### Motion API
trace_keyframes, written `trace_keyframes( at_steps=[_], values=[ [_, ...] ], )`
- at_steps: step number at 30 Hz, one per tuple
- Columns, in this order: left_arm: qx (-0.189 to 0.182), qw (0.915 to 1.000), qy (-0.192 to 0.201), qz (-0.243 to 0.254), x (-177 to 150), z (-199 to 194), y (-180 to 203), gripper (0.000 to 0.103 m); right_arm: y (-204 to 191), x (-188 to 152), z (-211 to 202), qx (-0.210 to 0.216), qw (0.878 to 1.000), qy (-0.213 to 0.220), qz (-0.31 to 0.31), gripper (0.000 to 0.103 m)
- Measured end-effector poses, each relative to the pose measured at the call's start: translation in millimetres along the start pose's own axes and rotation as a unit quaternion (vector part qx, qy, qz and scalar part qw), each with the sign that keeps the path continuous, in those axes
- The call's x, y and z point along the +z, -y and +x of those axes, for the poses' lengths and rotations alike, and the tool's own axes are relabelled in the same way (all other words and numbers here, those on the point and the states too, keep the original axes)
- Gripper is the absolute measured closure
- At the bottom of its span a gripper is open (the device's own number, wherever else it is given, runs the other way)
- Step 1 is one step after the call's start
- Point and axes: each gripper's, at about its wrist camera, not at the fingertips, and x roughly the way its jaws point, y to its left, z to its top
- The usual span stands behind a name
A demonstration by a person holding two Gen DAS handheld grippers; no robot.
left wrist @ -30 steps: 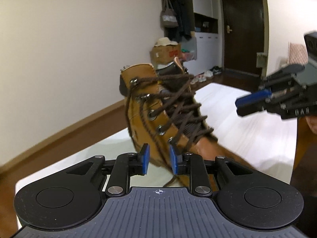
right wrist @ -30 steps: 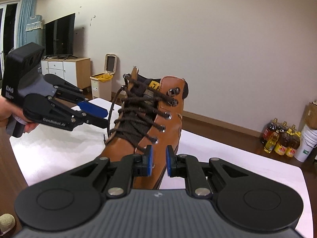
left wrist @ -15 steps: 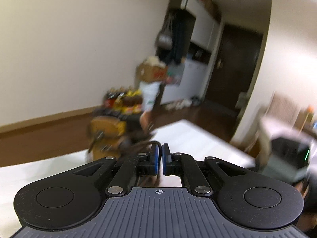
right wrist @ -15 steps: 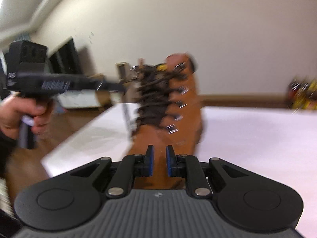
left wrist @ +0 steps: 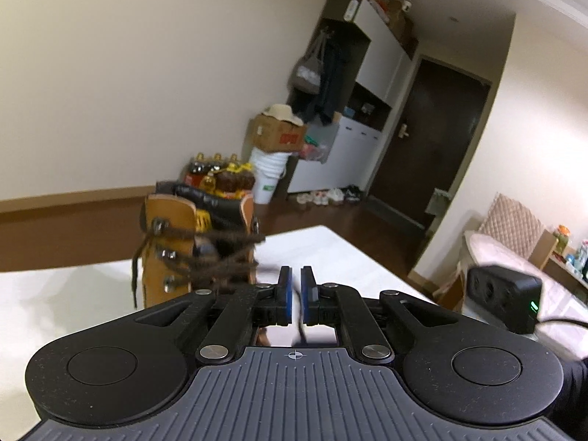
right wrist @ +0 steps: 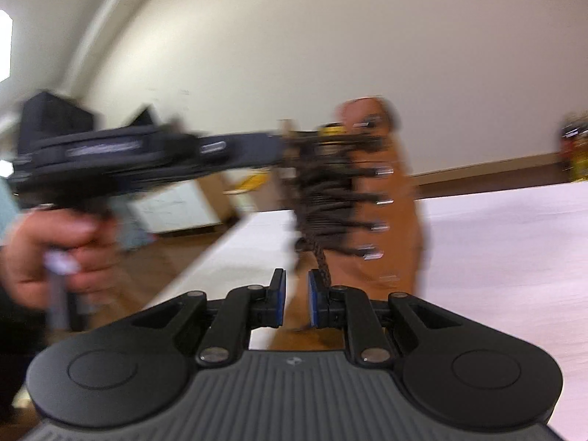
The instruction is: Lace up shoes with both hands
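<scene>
A tan boot (left wrist: pixel 169 220) with dark brown laces (left wrist: pixel 224 257) stands upright on the white table (left wrist: pixel 73 294). My left gripper (left wrist: pixel 296 290) sits just right of the boot's top, its blue pads nearly together, and a dark lace strand seems pinched low between them. In the blurred right wrist view the left gripper (right wrist: pixel 283 150) reaches in from the left to the top laces (right wrist: pixel 323 198) of the boot (right wrist: pixel 397 198). My right gripper (right wrist: pixel 296 294) faces the boot's front and its jaws are opening. A loose lace end (right wrist: pixel 322 264) hangs beside its right pad, not clamped.
A hand (right wrist: pixel 55 250) holds the left tool's grip. The right tool's black housing (left wrist: pixel 503 296) hovers off the table's right edge. Oil bottles (left wrist: pixel 217 176), a white bucket (left wrist: pixel 270 180), a cardboard box (left wrist: pixel 279 136) and a dark door (left wrist: pixel 430 139) stand beyond.
The left gripper's jaws closed from wide apart to nearly touching, and it swung from the boot's side to its top and rose. Both views rolled; the right gripper stayed before the boot.
</scene>
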Motion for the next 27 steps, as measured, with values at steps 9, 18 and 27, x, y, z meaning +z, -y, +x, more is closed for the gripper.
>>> trace_keyframes(
  at_steps=[9, 18, 27],
  values=[
    [0.102, 0.9846, -0.071, 0.122, -38.5, 2.6, 11.6, 0.093, 32.1, -6.2, -6.9, -0.015, 0.999, 0.001, 0.044, 0.087],
    [0.102, 0.9562, -0.084, 0.261, -35.9, 18.6, 53.2, 0.087, 64.8, -20.3, 13.3, 0.063, 0.984, -0.033, 0.16, 0.087],
    [0.102, 0.9421, -0.091, 0.306, -40.7, 18.8, 63.4, 0.085, 75.3, -30.8, 23.8, 0.102, 0.968, -0.045, 0.224, 0.099]
  ],
)
